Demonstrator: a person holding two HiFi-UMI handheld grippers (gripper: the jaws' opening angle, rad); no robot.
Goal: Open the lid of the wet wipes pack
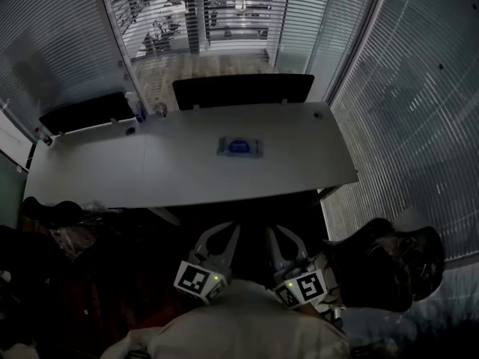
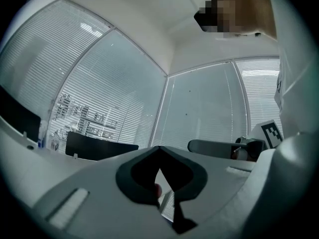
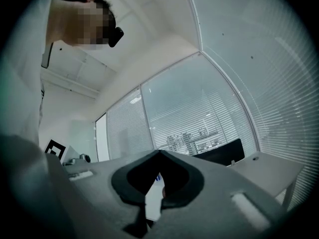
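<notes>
Wipes pack (image 1: pixel 240 146) on table (image 1: pixel 112 170), well apart from L tongs (image 1: pixel 221 235), R tongs (image 1: pixel 283 238).

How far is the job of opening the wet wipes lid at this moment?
Done: nothing visible. The wet wipes pack lies alone on the table, its blue lid apparently flat. In hand: nothing; the left gripper and right gripper are shut, empty, short of the table. Left: reach the pack, steady it, lift the lid.

1. This is an office: a long white table (image 1: pixel 187 178) fills the middle of the room.
2. Glass walls (image 1: pixel 419 126) hung with slatted blinds enclose it.
3. Two black panels (image 1: pixel 243 90) stand along the table's far side.
</notes>
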